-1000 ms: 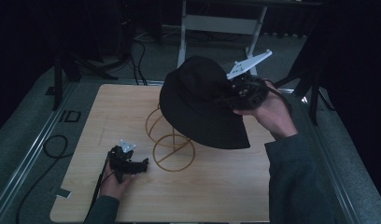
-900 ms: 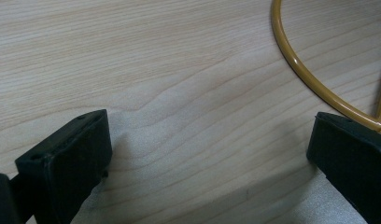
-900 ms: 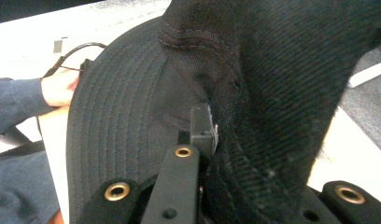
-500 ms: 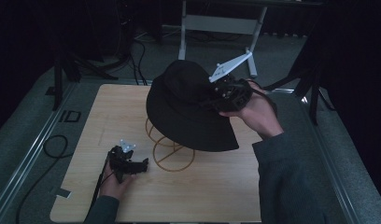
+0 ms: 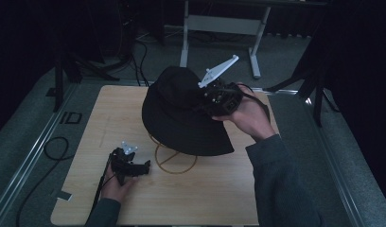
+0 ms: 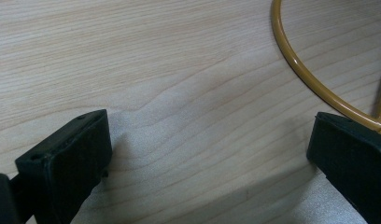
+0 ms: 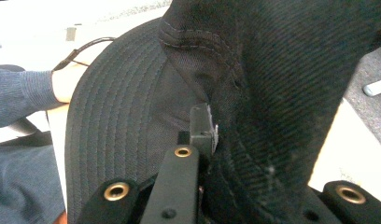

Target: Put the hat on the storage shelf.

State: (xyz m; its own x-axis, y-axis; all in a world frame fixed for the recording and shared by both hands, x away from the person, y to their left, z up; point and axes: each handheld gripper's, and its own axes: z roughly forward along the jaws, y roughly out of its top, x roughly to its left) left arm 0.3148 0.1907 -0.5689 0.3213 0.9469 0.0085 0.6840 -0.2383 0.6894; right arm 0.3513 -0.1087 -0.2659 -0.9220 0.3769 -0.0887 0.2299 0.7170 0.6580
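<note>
Near the middle of the tabletop (image 5: 87, 118), our right gripper (image 5: 214, 97) pinches the black hat (image 5: 181, 118) tight over the gold wire stand (image 5: 174, 161). Our left gripper (image 5: 134, 168) rests by the front edge, its jaws wide apart, holding nothing.

**Three camera positions around one wooden worktop**

The high view looks forward and down from above the person's side, taking in the whole worktop (image 5: 214, 198), with forearms entering from 6 o'clock. The left gripper view sits very low and close to the wood, looking out between its two black jaws; a curved gold wire stand (image 6: 310, 79) crosses at 2 o'clock, the same stand (image 5: 174, 163) seen near the middle of the high view. The right gripper view is pressed close against a black hat (image 7: 282, 93), the hat (image 5: 181, 118) that the high view shows above the stand.
</note>
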